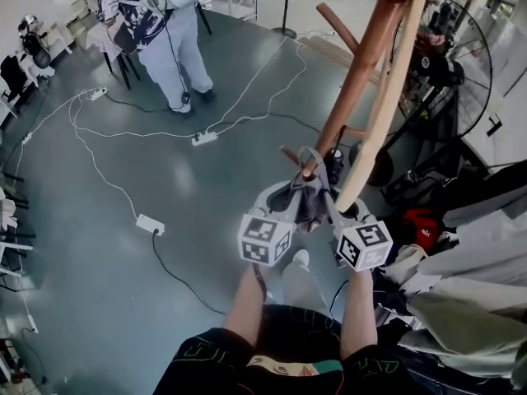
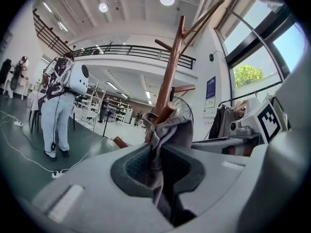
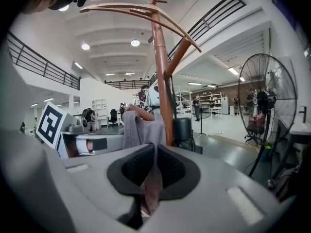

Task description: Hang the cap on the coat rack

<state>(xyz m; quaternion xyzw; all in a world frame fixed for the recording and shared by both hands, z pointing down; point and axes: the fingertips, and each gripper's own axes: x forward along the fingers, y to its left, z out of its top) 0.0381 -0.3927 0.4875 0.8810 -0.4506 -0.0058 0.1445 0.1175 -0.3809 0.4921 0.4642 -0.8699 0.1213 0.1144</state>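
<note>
A grey cap (image 1: 310,194) hangs stretched between my two grippers, right at a low peg (image 1: 296,161) of the wooden coat rack (image 1: 362,64). My left gripper (image 1: 295,204) is shut on the cap's left side and my right gripper (image 1: 329,202) on its right side. In the left gripper view the cap's fabric (image 2: 171,132) runs up from the gripper (image 2: 158,165) and wraps the peg's end (image 2: 165,111). The right gripper view shows the gripper (image 3: 154,168) pinching a fold of the cap (image 3: 143,129) just in front of the rack's pole (image 3: 162,81).
A person (image 1: 165,31) stands at the back left. White cables and a power strip (image 1: 150,224) lie on the grey floor. A big standing fan (image 1: 453,72) is behind the rack. Hanging clothes (image 1: 473,290) fill the right side.
</note>
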